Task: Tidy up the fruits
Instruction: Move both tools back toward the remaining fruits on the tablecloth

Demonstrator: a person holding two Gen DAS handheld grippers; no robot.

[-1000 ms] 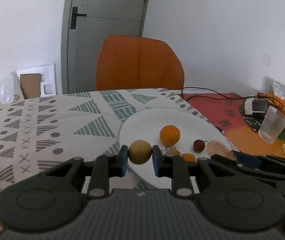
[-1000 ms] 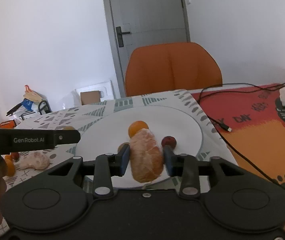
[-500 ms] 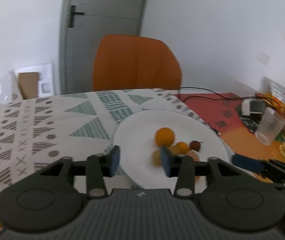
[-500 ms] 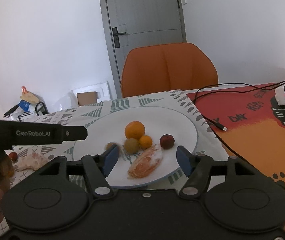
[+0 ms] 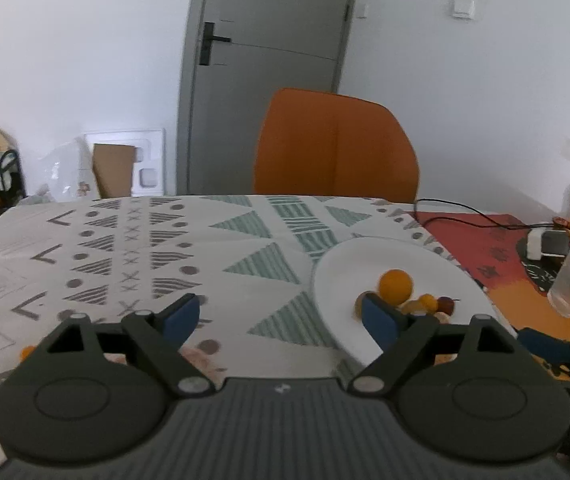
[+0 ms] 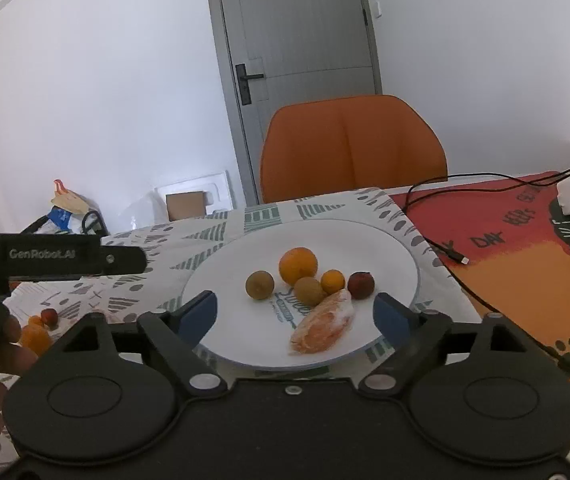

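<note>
We have both grippers' jaws opening, nothing between them: the peeled segment (image 6: 322,328) lies on the plate (image 6: 401,252) just ahead of our right gripper (image 6: 295,314). Next, our left gripper (image 5: 275,316) must reach the loose fruits (image 6: 39,330) left of the jaws.

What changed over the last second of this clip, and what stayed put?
Both grippers let go. The left gripper released the brown round fruit onto the white plate and swung left over the tablecloth; its jaws are opening, empty. The right gripper dropped the peeled citrus piece on the plate; its jaws are opening too. The large orange and dark red fruit stayed put.
</note>
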